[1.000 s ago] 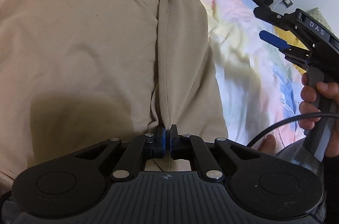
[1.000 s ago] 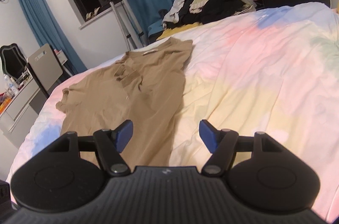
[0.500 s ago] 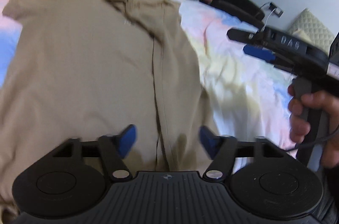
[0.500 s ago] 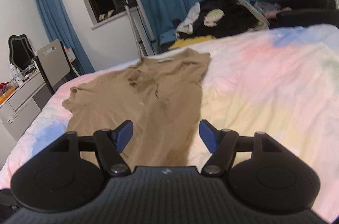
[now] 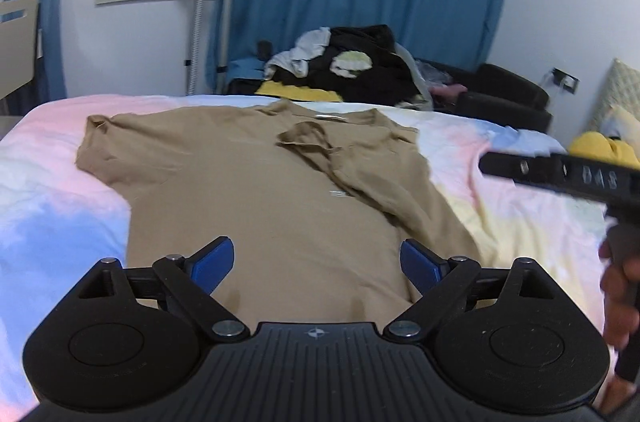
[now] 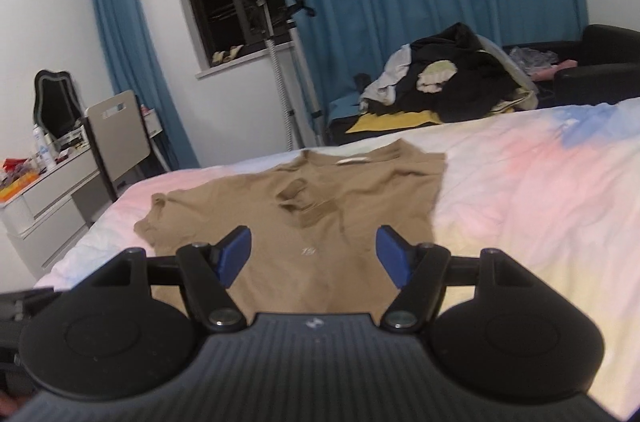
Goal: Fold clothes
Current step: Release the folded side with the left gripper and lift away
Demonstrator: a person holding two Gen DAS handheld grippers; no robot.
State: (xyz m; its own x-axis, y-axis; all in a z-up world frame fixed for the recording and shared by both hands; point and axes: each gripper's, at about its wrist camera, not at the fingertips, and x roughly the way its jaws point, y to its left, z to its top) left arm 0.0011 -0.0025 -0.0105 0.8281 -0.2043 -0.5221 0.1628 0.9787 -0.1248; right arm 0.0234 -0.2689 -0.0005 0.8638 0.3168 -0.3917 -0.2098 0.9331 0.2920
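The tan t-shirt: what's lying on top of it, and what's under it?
On the tan t-shirt, its own right side and sleeve lie folded over the front. Under it is the pastel bedspread; the part beneath the shirt is covered and cannot be seen.

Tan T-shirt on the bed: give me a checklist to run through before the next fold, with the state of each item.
1. Left hand-held gripper free of cloth: ok. Its jaws have just been opening and nothing is between them.
2. Right hand-held gripper empty: ok, jaws apart above the shirt.
3. Right side of the tan T-shirt folded inward: ok, its sleeve lies across the chest.
4. Left sleeve folded: not ok, it lies spread out on the bedsheet.
5. Folded side flat: not ok, it is rumpled near the collar.
6. Bottom hem aligned: cannot tell, the grippers hide it.
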